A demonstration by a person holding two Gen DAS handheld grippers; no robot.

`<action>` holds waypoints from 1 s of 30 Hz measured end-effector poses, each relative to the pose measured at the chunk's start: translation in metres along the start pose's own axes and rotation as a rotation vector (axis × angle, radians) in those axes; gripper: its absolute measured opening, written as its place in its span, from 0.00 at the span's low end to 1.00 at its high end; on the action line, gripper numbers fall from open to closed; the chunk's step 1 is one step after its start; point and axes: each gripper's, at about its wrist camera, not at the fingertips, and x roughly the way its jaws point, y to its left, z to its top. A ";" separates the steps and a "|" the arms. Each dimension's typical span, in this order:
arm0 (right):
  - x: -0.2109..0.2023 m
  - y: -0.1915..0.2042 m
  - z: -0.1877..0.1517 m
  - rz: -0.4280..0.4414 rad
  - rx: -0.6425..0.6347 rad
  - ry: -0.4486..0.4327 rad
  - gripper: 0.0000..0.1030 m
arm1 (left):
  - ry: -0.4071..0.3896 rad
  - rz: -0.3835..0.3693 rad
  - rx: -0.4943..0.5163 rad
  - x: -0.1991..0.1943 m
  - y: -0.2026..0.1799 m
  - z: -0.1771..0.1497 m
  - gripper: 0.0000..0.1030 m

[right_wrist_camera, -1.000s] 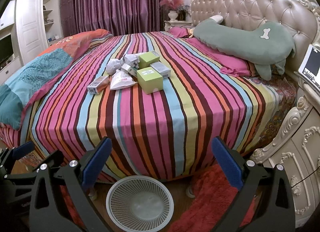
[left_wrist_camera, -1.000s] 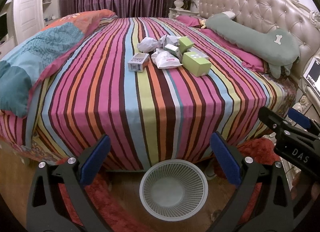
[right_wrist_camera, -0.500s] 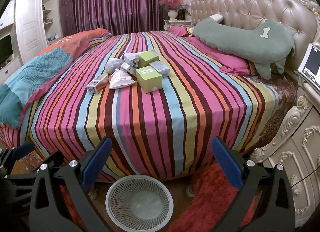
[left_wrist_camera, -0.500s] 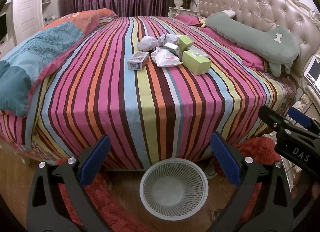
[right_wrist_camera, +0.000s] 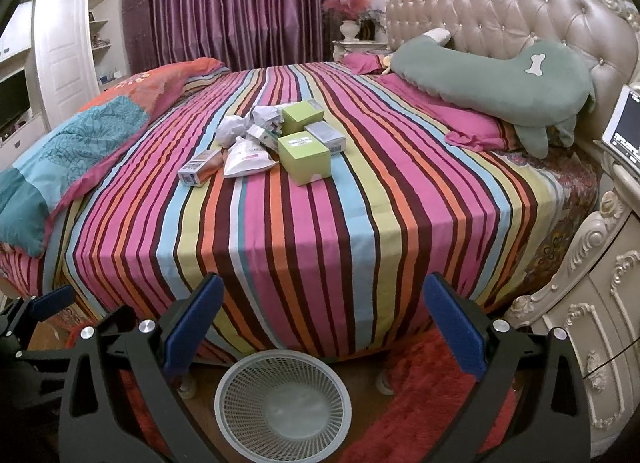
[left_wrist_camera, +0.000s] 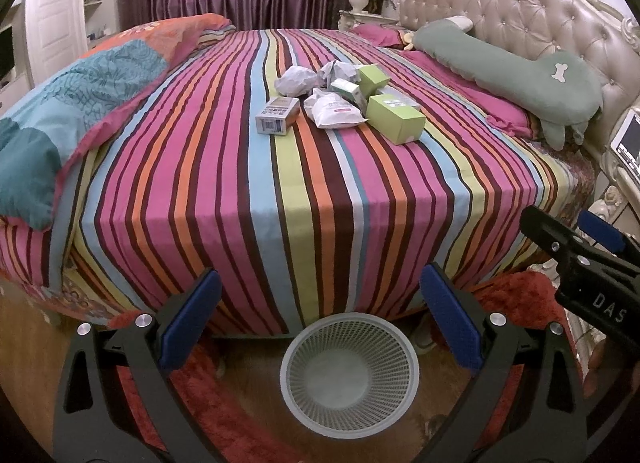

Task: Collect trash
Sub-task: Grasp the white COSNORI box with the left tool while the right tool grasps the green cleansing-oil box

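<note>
Left wrist view, bed: striped cover, trash heaped mid-mattress, well apart from both claws.
Basket: white mesh, on floor at bed's foot, seemingly empty.
Left gripper: spread wide, holding nothing.
Right gripper: spread wide too, empty.
Green box: nearest item, beside white pouch.
Risk: soft bedding yielding under a pinch, box sliding off; crumpled paper slipping free before reaching basket.

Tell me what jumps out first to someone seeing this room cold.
The boldly striped bedspread fills the view, with a small heap of trash in its middle: green boxes, crumpled paper, a white packet. On the floor at the bed's near edge stands an empty white mesh basket, and a long green pillow lies by the tufted headboard.
</note>
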 end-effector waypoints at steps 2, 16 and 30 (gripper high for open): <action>0.001 0.001 0.000 0.000 -0.008 -0.006 0.93 | 0.003 -0.004 -0.011 0.002 0.002 0.001 0.94; 0.036 0.013 0.007 0.039 -0.051 0.014 0.93 | 0.073 0.006 -0.033 0.047 0.017 0.019 0.94; 0.084 0.009 0.019 0.088 -0.067 0.080 0.93 | 0.088 0.026 -0.037 0.089 0.028 0.042 0.94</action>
